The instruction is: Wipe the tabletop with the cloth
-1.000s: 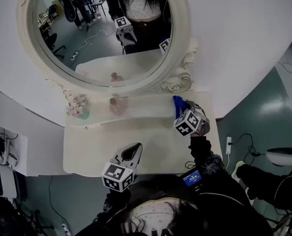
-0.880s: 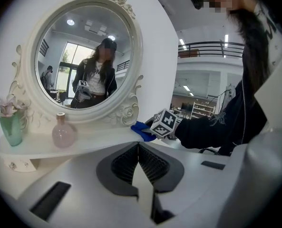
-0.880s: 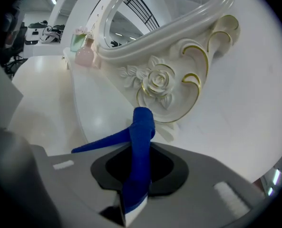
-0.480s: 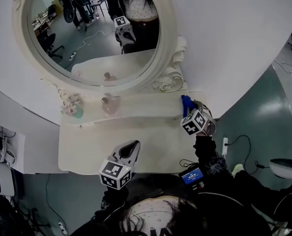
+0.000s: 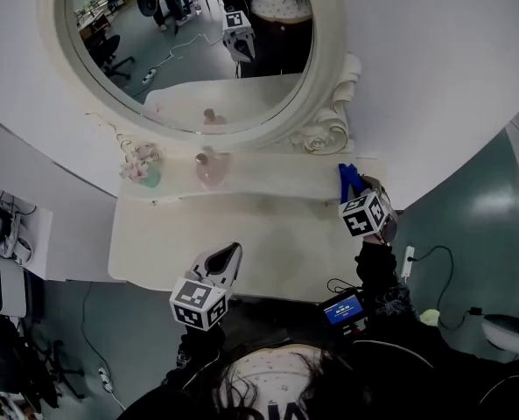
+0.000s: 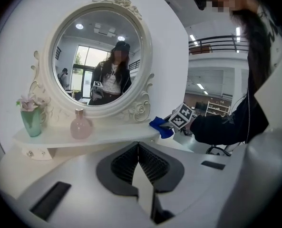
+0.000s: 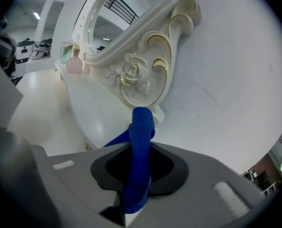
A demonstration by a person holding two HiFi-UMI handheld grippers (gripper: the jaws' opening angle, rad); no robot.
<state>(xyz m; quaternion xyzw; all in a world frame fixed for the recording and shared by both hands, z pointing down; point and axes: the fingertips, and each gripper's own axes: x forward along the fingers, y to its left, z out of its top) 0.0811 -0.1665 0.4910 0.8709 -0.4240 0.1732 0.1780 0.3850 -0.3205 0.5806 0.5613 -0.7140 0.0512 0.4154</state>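
Two hand-held grippers are at work. My right hand-held gripper (image 7: 140,161) pinches the blue cloth (image 7: 142,122) between its jaws. The cloth's free end is bunched at the right end of the raised shelf (image 5: 268,189), just beside the carved rose (image 7: 131,75) on the mirror frame. My left hand-held gripper (image 6: 139,151) hovers over the front of the surface (image 5: 277,256), jaws pressed together on nothing.
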